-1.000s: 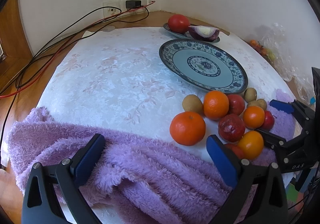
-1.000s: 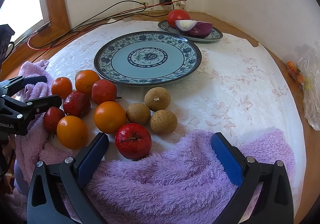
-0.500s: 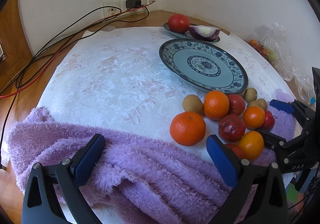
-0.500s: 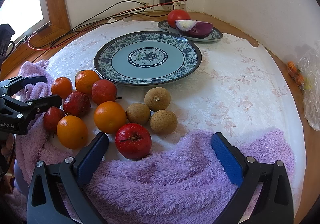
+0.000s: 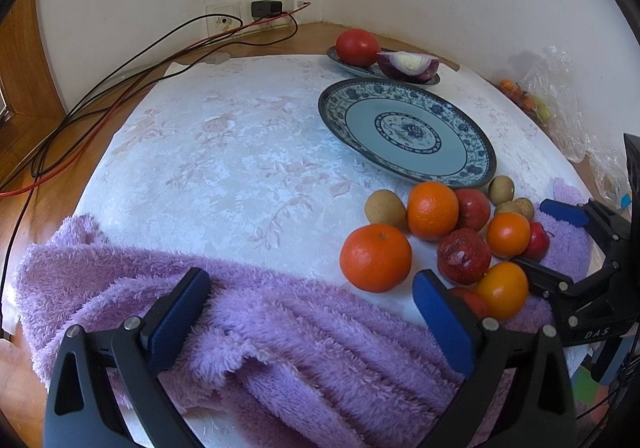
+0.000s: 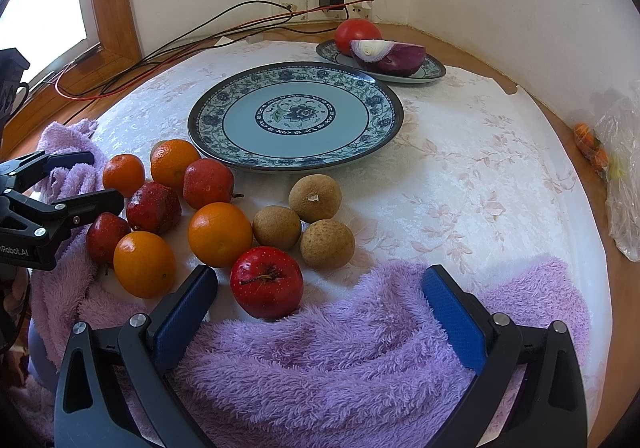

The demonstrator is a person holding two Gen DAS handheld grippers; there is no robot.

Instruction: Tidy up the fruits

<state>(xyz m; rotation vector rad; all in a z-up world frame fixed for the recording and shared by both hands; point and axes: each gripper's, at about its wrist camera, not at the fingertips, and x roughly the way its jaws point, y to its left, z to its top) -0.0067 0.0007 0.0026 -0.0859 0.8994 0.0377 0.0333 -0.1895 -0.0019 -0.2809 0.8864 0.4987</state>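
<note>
A cluster of fruit lies on the white tablecloth before an empty blue patterned plate (image 6: 208,128) (image 5: 340,120): several oranges (image 6: 220,234) (image 5: 375,258), several red apples (image 6: 267,282) (image 5: 464,256) and three brown longans (image 6: 327,244) (image 5: 385,209). My right gripper (image 6: 320,276) hovers open over the purple towel (image 6: 340,360), just short of the nearest red apple. My left gripper (image 5: 312,278) is open above the towel (image 5: 260,328), left of the big orange. Each gripper shows in the other's view, right gripper (image 5: 530,232) and left gripper (image 6: 105,177), at the cluster's edges.
A small plate (image 6: 434,70) at the back holds a tomato (image 6: 357,33) and half a red onion (image 6: 390,55). Black and red cables (image 5: 120,88) run from wall sockets (image 5: 260,10) across the wooden ledge. A plastic bag (image 6: 622,168) lies at the right.
</note>
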